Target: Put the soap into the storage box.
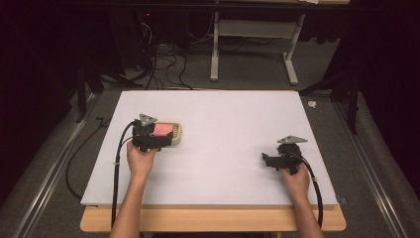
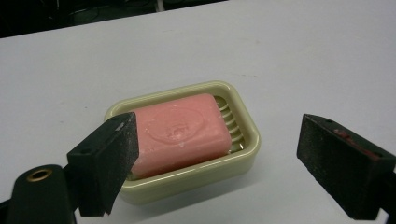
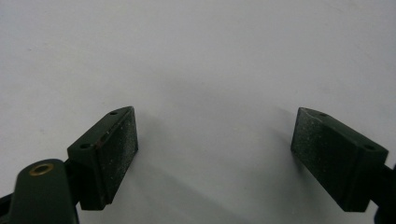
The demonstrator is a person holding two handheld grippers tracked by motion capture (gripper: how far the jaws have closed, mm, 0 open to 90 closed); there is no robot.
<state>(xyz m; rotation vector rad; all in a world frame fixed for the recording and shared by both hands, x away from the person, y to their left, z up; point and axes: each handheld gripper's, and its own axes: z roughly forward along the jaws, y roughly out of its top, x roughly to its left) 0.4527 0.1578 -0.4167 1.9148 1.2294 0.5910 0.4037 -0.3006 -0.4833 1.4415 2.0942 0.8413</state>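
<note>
A pink bar of soap (image 2: 182, 132) lies in a cream soap dish (image 2: 243, 156) on the white table top. In the high view the dish (image 1: 177, 134) sits at the left of the table, with the soap (image 1: 163, 130) partly hidden by my left gripper (image 1: 157, 142). That gripper (image 2: 219, 163) is open, its jaws wide apart on either side of the dish's near end, holding nothing. My right gripper (image 1: 267, 159) rests at the right of the table. It (image 3: 215, 158) is open over bare table top.
The white board (image 1: 223, 119) lies on a wooden table (image 1: 213, 220). Cables (image 1: 116, 168) trail from both grippers toward the front edge. Beyond the far edge are a grey floor, tangled cables (image 1: 163, 62) and a white desk frame (image 1: 252, 44).
</note>
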